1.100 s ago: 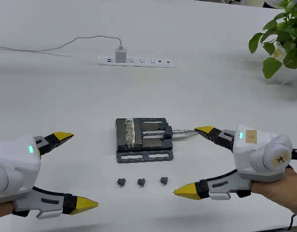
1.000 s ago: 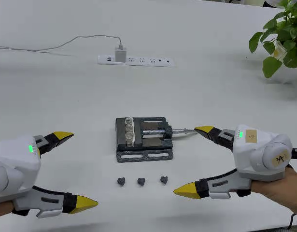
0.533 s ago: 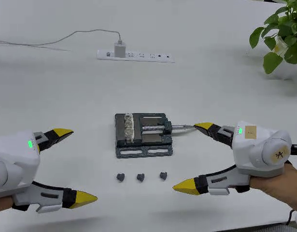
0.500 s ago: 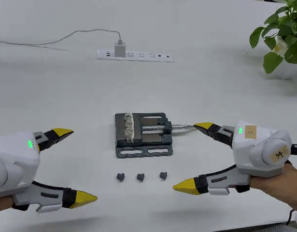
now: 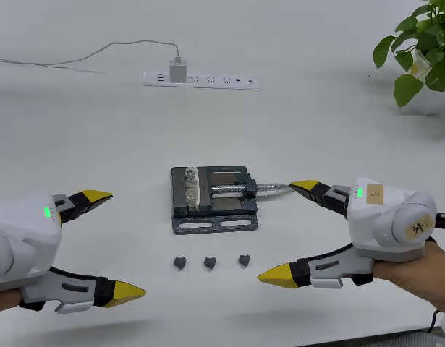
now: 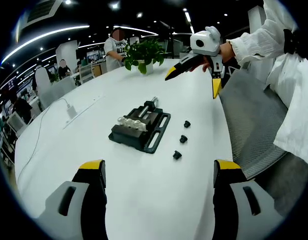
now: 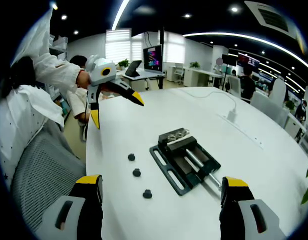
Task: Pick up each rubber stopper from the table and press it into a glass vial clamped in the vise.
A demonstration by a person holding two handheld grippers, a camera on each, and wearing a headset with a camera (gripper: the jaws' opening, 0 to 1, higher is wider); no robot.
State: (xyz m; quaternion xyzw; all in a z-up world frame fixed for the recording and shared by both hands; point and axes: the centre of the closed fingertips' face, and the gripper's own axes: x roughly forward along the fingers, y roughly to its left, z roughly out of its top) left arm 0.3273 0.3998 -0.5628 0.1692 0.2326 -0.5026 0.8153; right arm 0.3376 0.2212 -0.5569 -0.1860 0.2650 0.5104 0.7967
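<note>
currently three rubber stoppers [image 5: 209, 262] lie in a row on the person's side of the vise [image 5: 229, 207], parallel to its base. left gripper [image 5: 124, 243] and right gripper [image 5: 278, 230] flank the vise, both spread open and empty; right gripper is nearer, beside the row's right end.

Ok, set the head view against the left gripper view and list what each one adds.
Head view: the left gripper's white body with its green light. Left gripper view: a mesh chair, ceiling lights and people standing beyond the table. Both: the vise holding vials, three stoppers in a row, the open right gripper, the plant.
</note>
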